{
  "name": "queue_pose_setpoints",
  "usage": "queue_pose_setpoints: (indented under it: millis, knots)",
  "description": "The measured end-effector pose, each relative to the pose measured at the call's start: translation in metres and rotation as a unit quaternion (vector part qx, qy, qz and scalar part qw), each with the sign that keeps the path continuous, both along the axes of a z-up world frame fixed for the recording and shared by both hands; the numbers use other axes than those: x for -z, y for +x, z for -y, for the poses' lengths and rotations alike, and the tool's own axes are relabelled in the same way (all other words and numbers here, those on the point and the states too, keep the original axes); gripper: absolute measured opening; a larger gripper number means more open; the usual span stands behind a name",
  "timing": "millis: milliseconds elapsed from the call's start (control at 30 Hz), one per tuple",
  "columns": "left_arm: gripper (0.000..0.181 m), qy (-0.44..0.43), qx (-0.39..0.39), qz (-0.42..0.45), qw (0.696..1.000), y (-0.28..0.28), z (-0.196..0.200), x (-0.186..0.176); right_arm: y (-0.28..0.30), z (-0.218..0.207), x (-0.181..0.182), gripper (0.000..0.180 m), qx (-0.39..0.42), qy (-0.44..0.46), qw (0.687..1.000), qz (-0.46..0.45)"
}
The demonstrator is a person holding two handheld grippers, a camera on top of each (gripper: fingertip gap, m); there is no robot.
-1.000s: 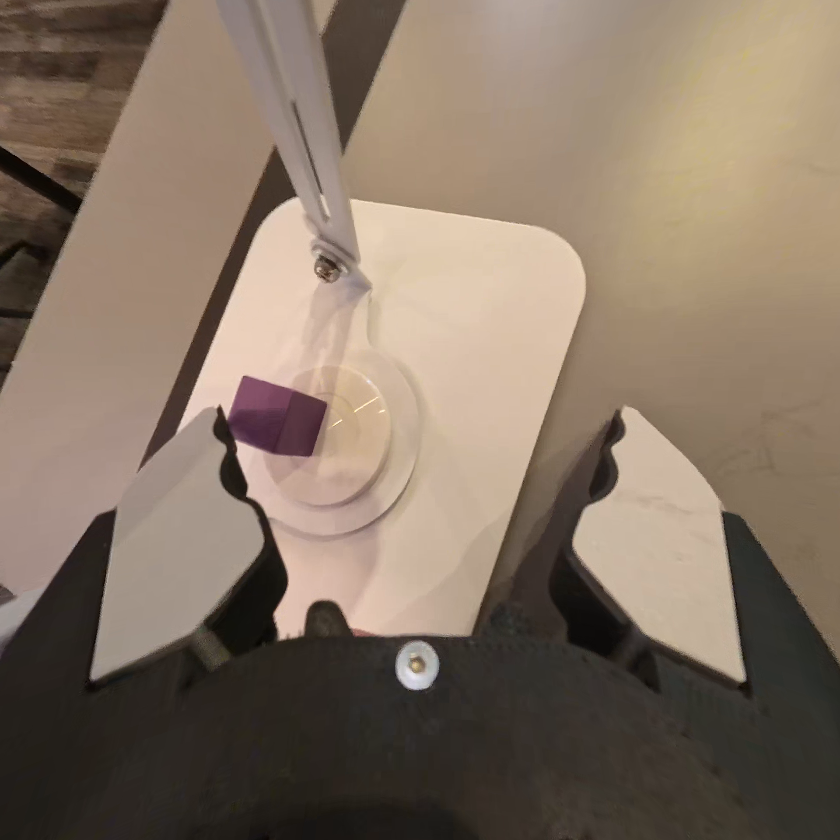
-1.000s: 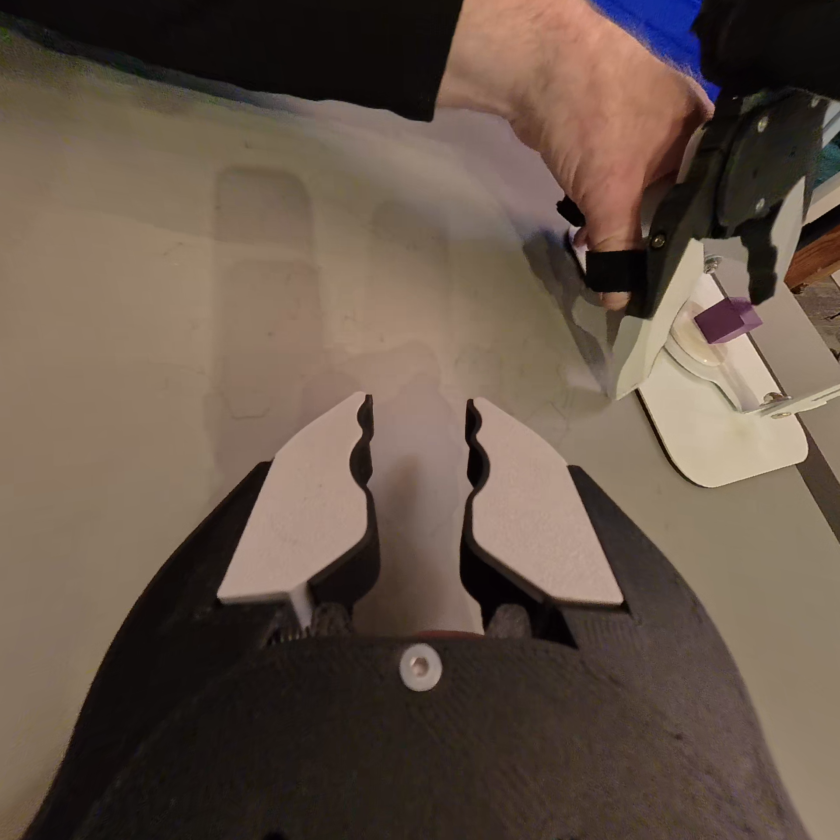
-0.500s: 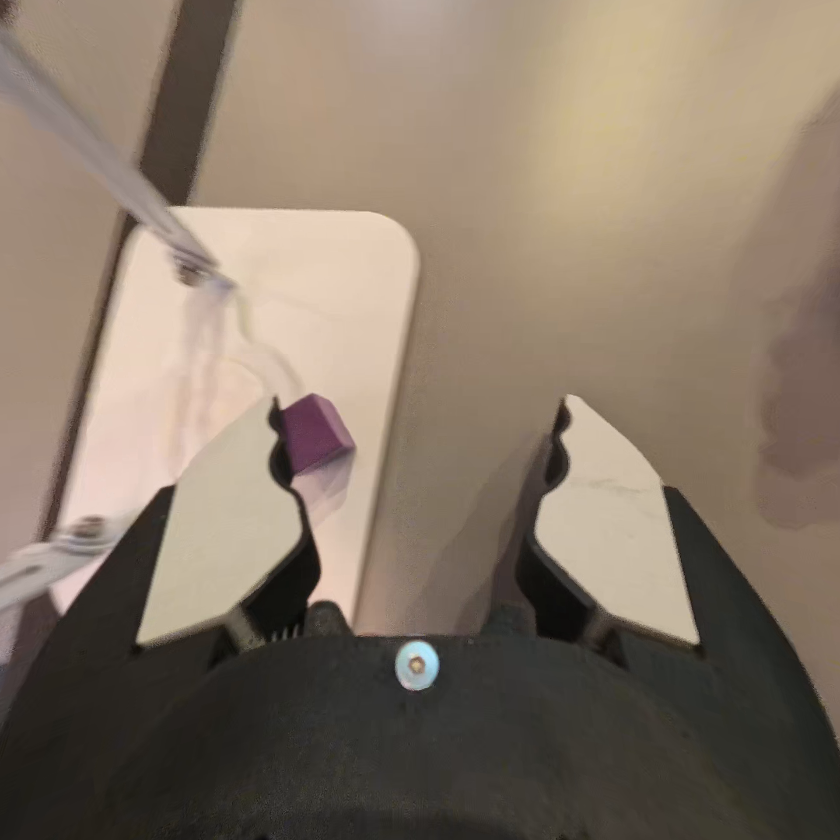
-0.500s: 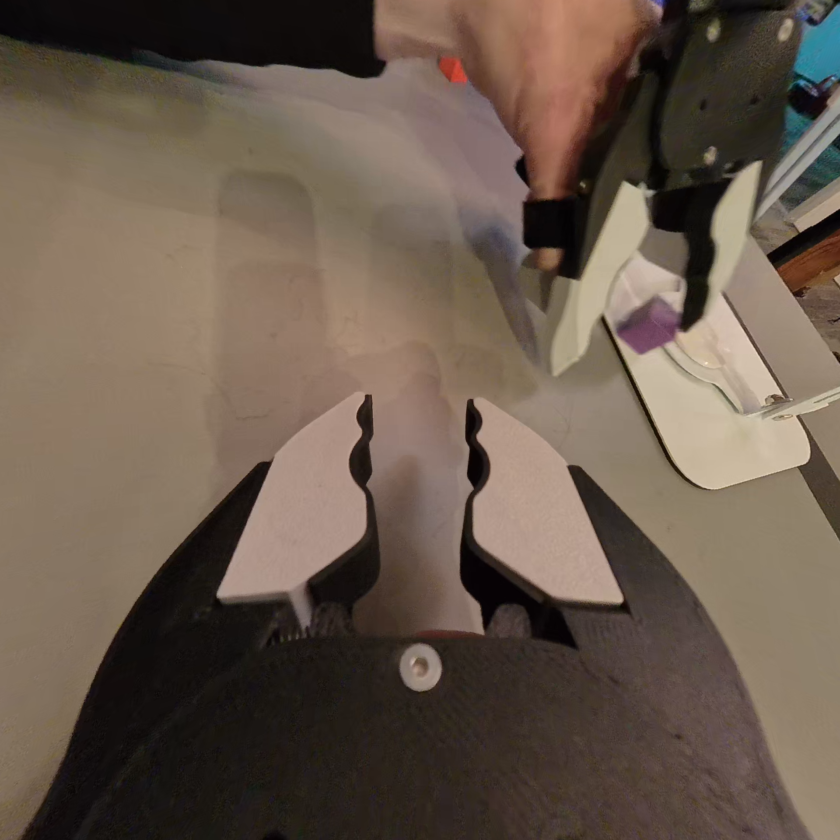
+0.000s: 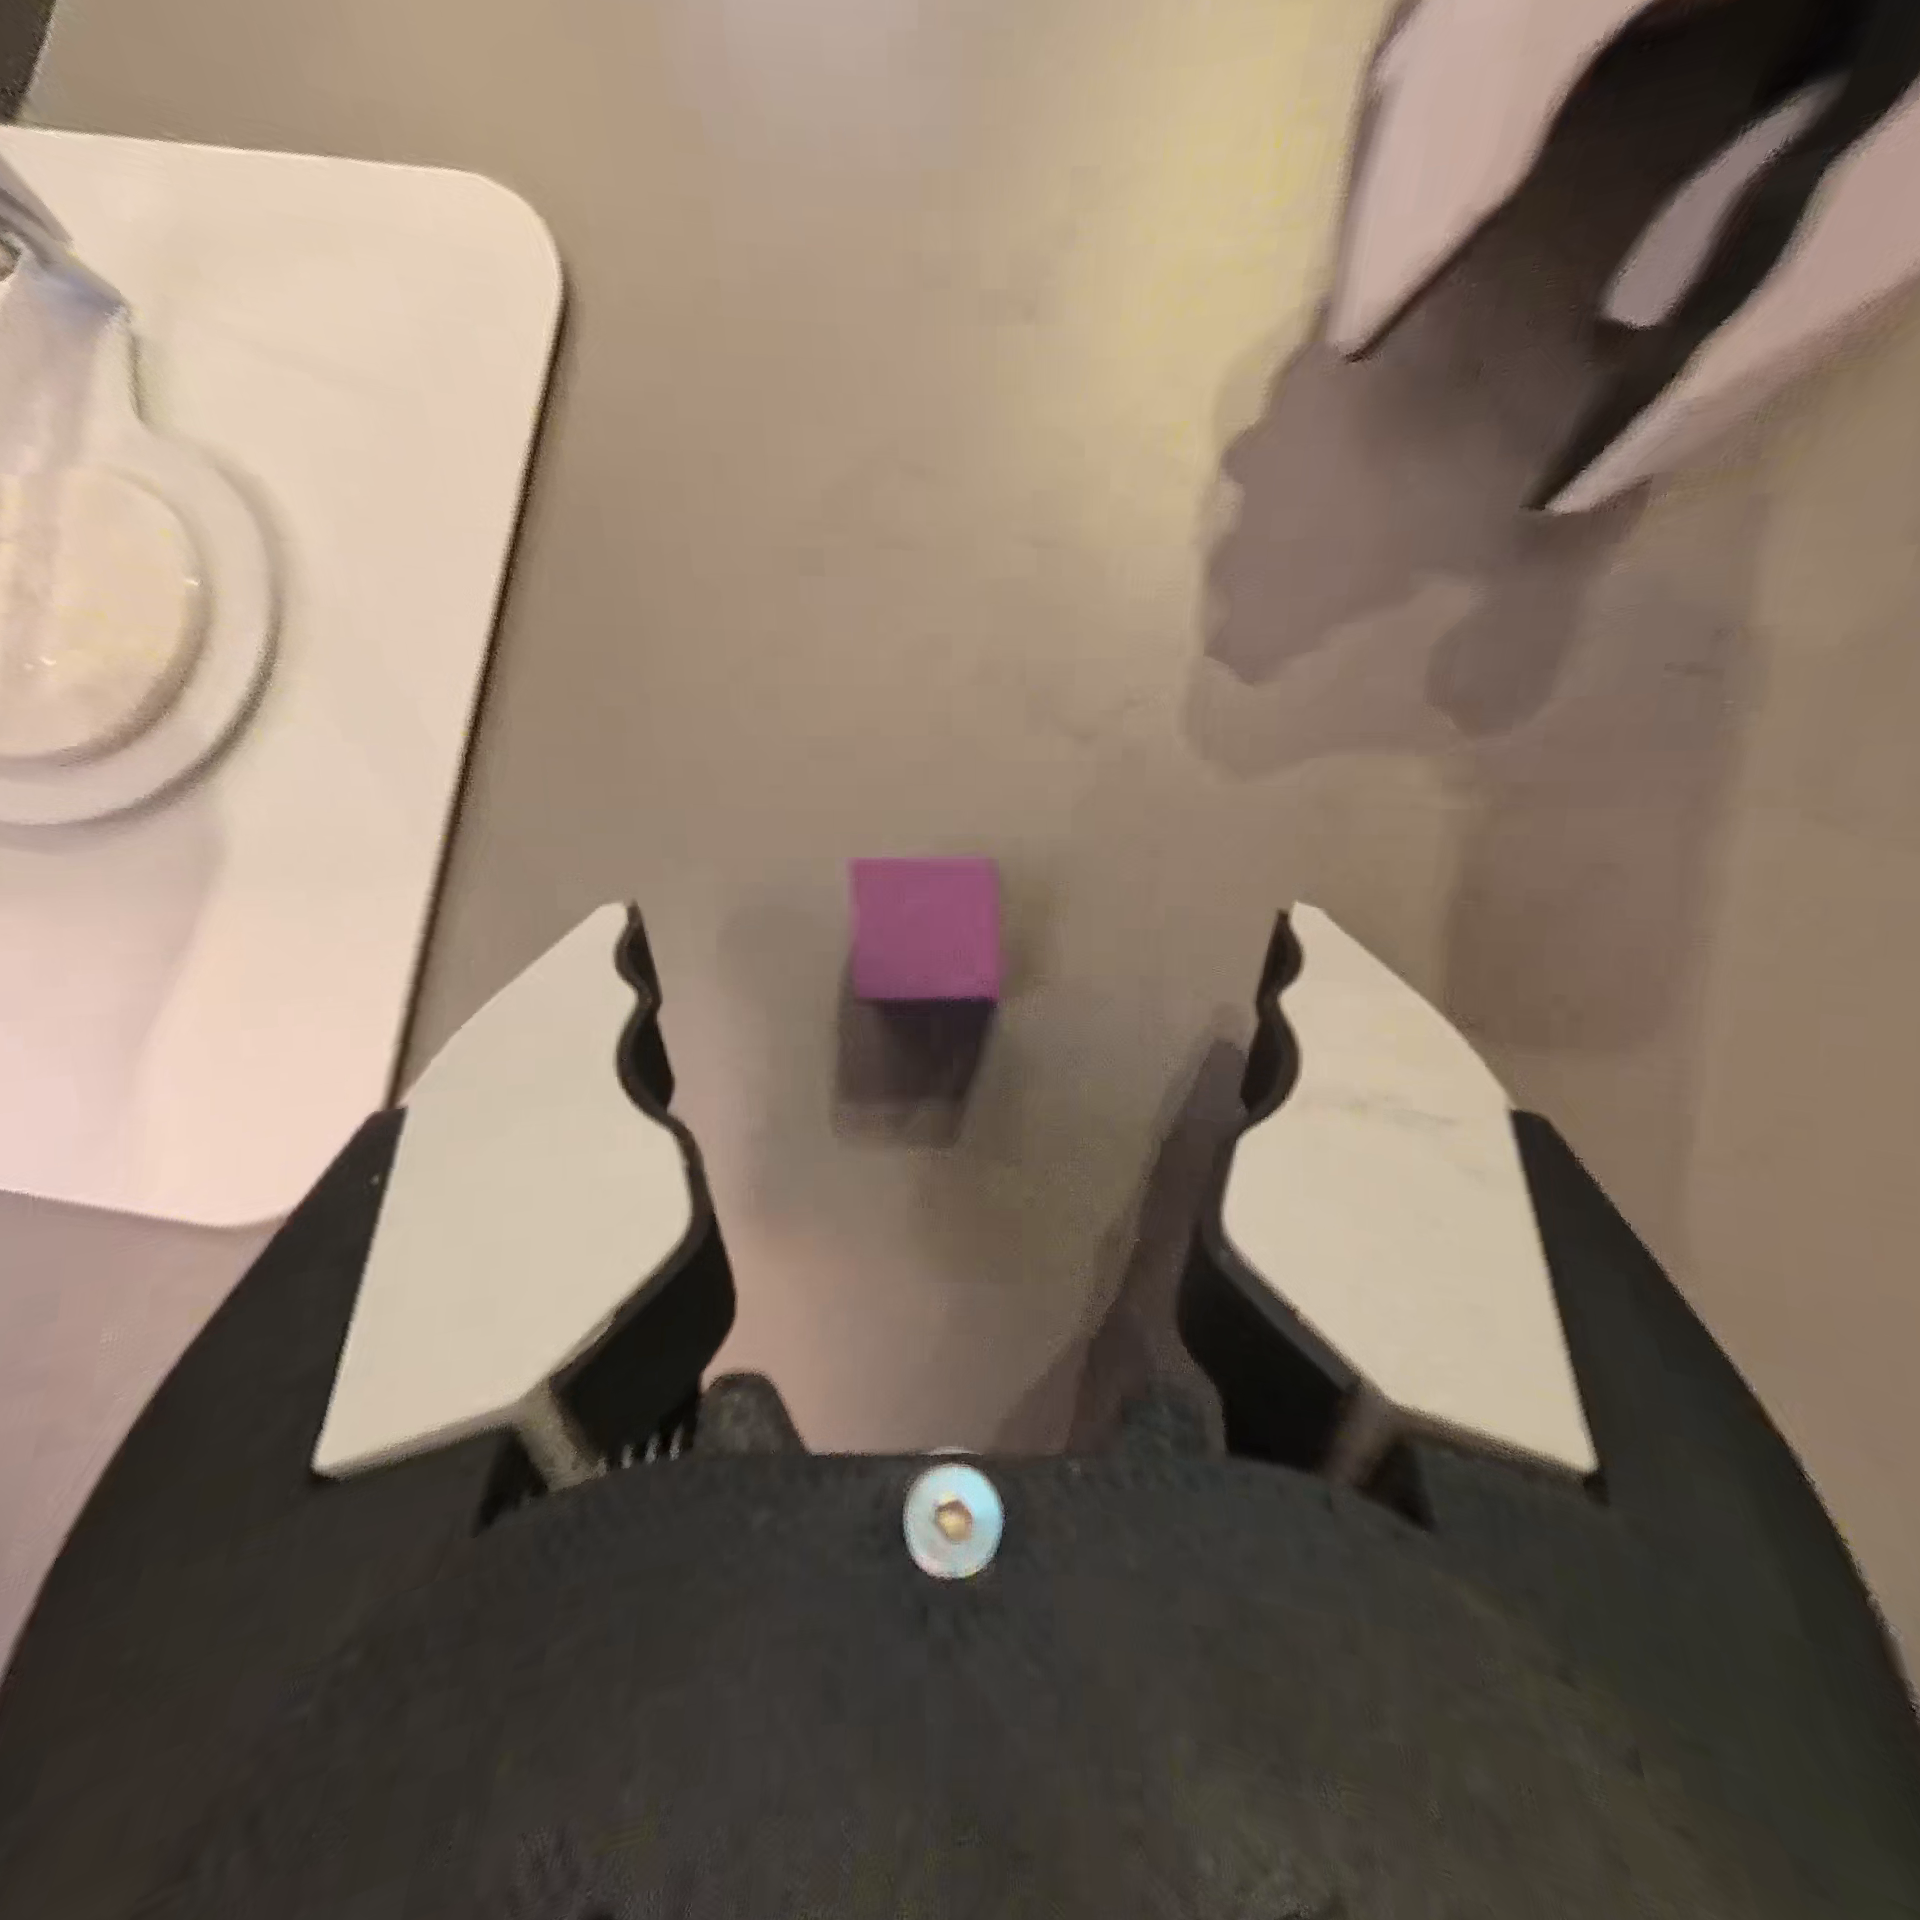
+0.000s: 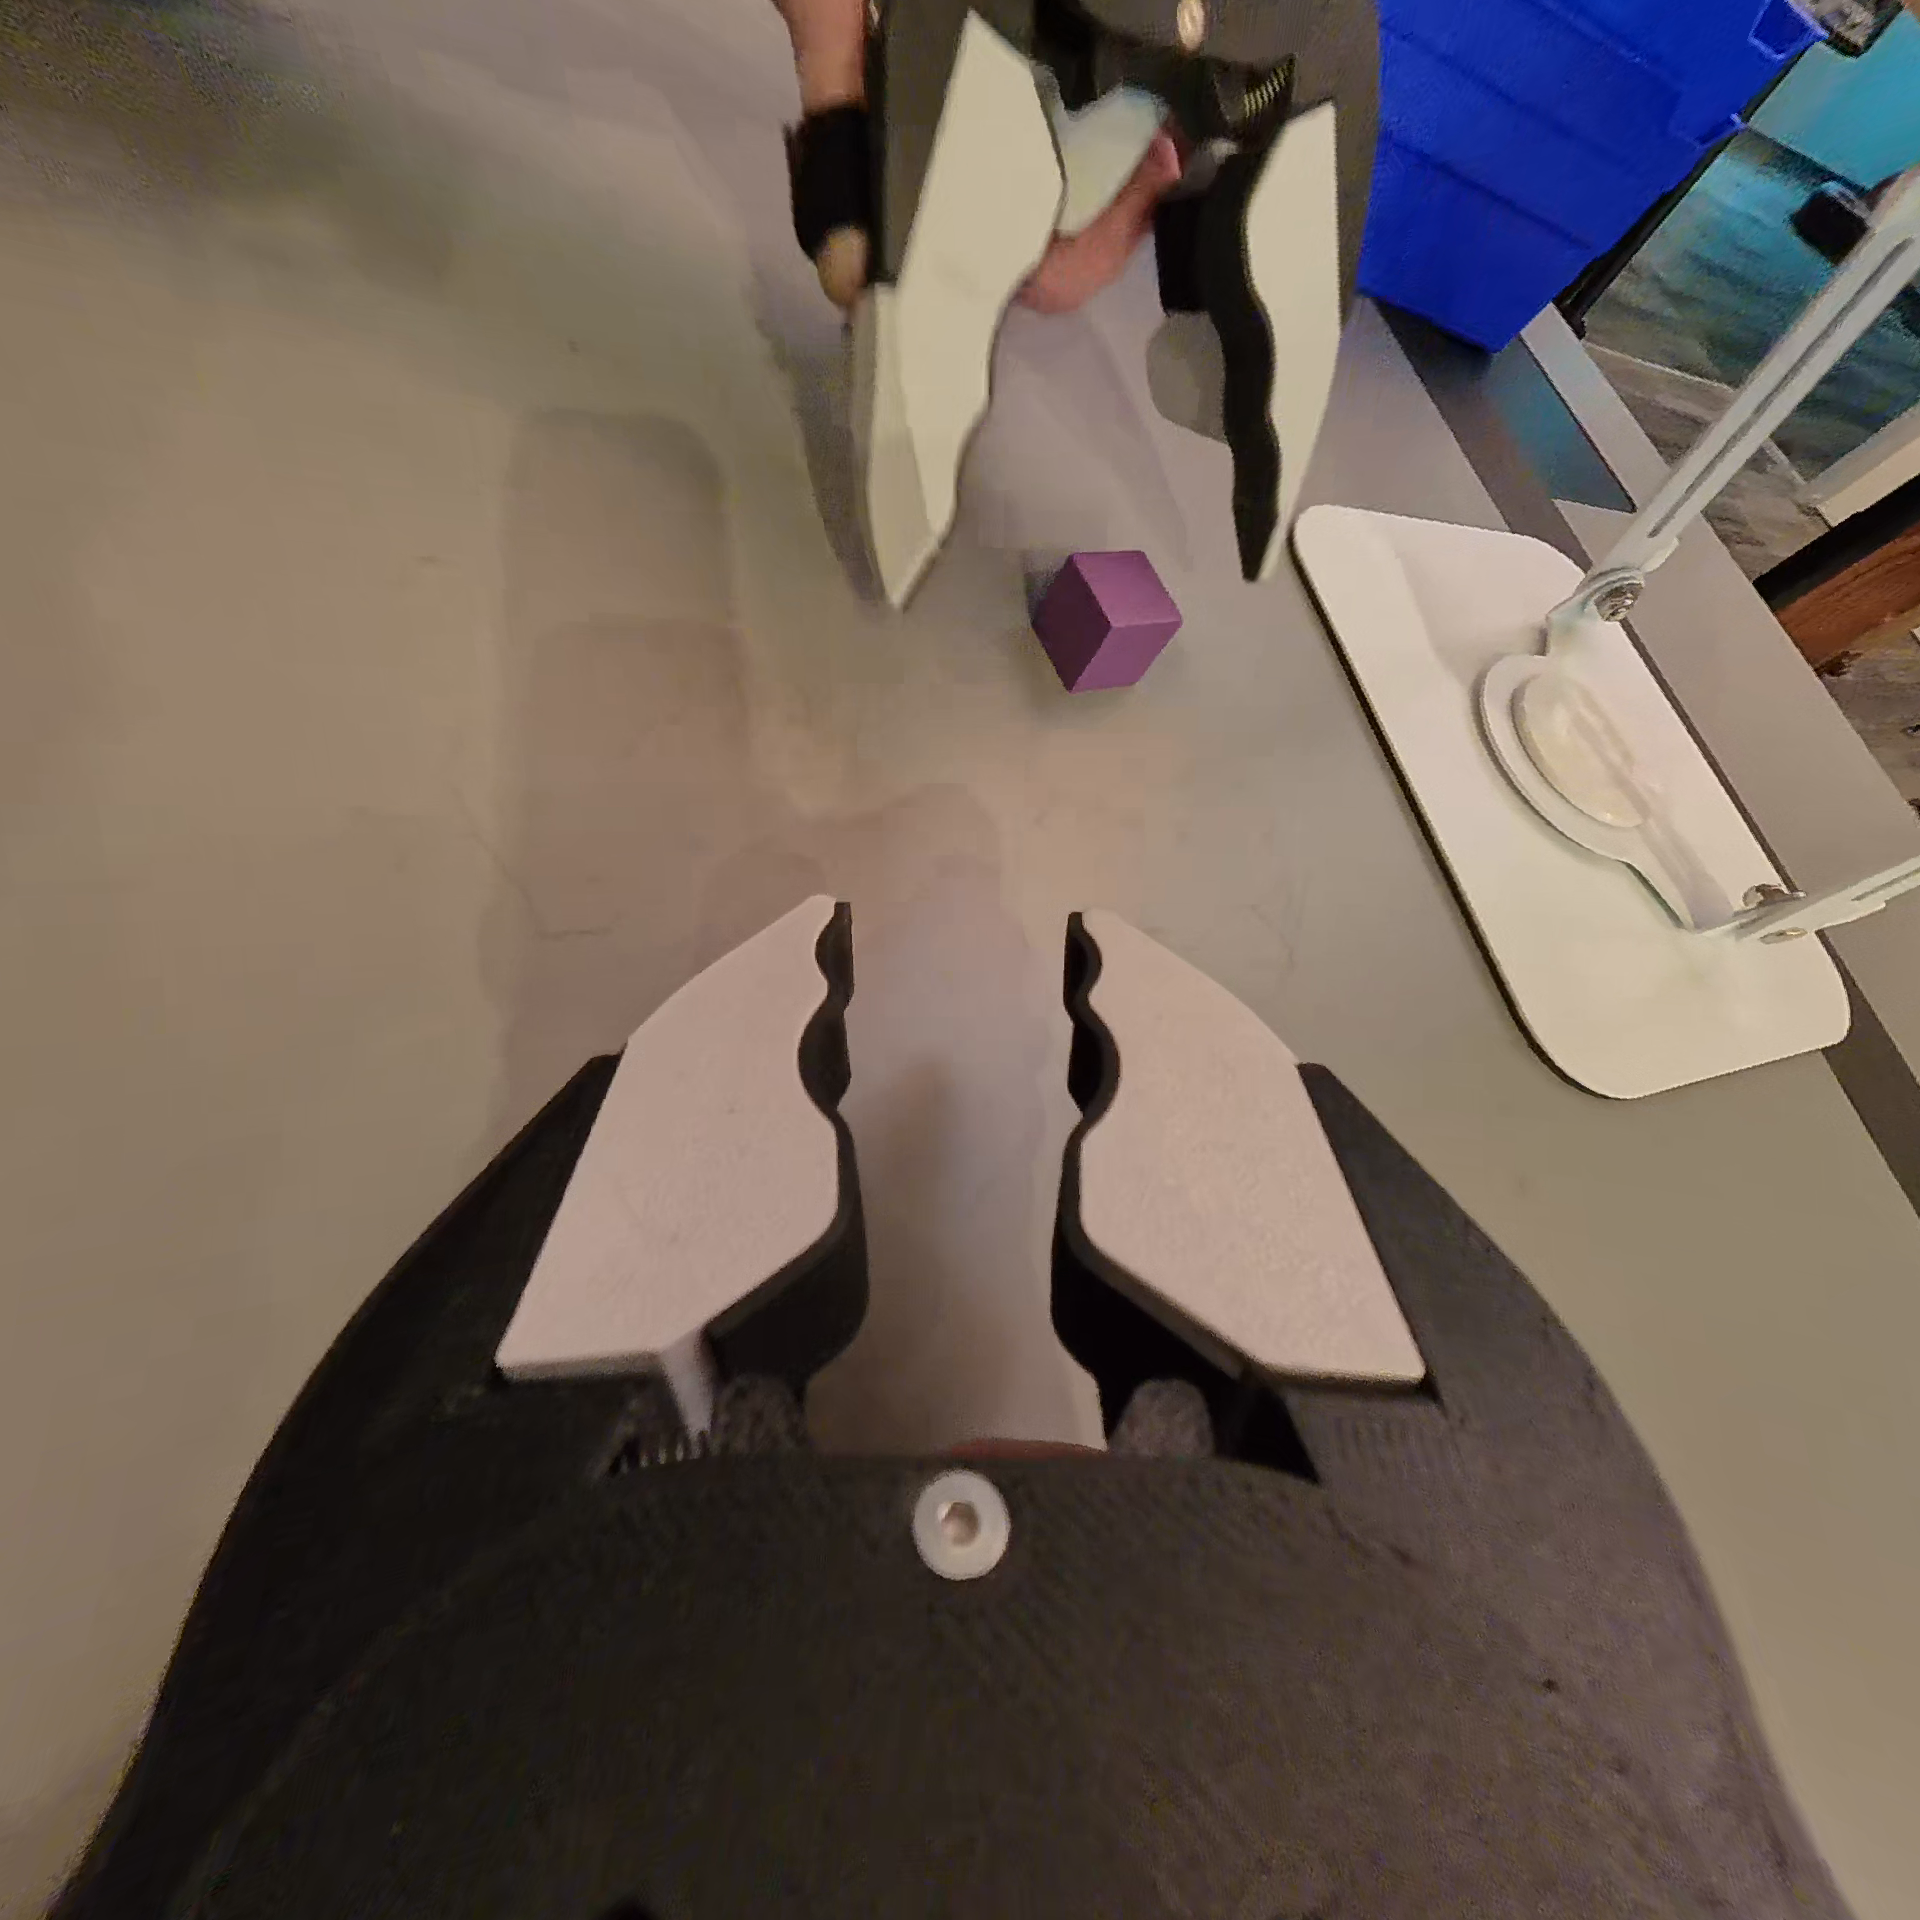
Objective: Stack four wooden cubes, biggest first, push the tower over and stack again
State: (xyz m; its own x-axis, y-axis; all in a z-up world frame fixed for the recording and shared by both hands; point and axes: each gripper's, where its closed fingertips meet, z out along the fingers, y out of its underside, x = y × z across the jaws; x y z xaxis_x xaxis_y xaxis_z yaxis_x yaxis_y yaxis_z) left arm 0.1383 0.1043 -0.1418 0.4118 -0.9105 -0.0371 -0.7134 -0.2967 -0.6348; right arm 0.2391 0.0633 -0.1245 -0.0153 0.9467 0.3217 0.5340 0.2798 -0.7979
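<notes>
Purple and matte, the small wooden cube [image 5: 924, 932] sits alone on the grey worktop [image 6: 312, 623], directly ahead of the left claw [image 5: 956, 914] and centred between its spread, empty white fingers — that claw is clearly the nearer. Farther back, the right claw [image 6: 956, 914] is partly open and holds nothing (no other cubes show). A white lamp base [image 6: 1558, 935] lies just beside.

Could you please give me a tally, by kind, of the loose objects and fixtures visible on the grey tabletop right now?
Small purple wooden cube: 1
White rectangular lamp base plate with rounded corners: 1
Clear round disc mounted on that plate: 1
Blue plastic bins stacked at the table's far edge: 2 or more, exact number unclear
Total: at least 5
</notes>
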Motion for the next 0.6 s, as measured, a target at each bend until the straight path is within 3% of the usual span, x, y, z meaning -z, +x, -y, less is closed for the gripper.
queue_pose_setpoints:
  millis: [67,133,233,300,333,467,600]
  knots:
    - [0.107,0.000,-0.003,-0.006,1.000,-0.008,0.011,-0.003,-0.001,0.001,0.001,0.039,-0.003,0.002,1.000,0.004]
    - [0.094,0.009,-0.012,0.007,1.000,-0.009,0.011,-0.006,-0.001,0.001,0.001,0.039,-0.002,0.000,1.000,0.004]
    - [0.062,-0.009,-0.014,0.008,1.000,0.000,0.007,0.003,-0.001,0.000,0.000,0.039,0.000,-0.001,1.000,0.001]
    - [0.051,-0.024,-0.008,0.007,1.000,0.006,0.008,0.012,0.001,-0.001,0.001,0.039,0.003,0.000,1.000,0.003]
    - [0.028,-0.036,-0.004,0.021,0.999,0.009,0.011,0.011,0.001,-0.001,0.001,0.039,0.004,0.000,1.000,0.004]
    - [0.028,0.002,-0.027,0.006,1.000,-0.005,0.013,0.000,0.000,-0.001,0.001,0.038,0.003,-0.001,1.000,0.004]
    - [0.028,0.088,-0.121,0.041,0.988,-0.064,0.016,-0.061,0.000,-0.001,0.002,0.037,0.001,0.002,1.000,0.008]
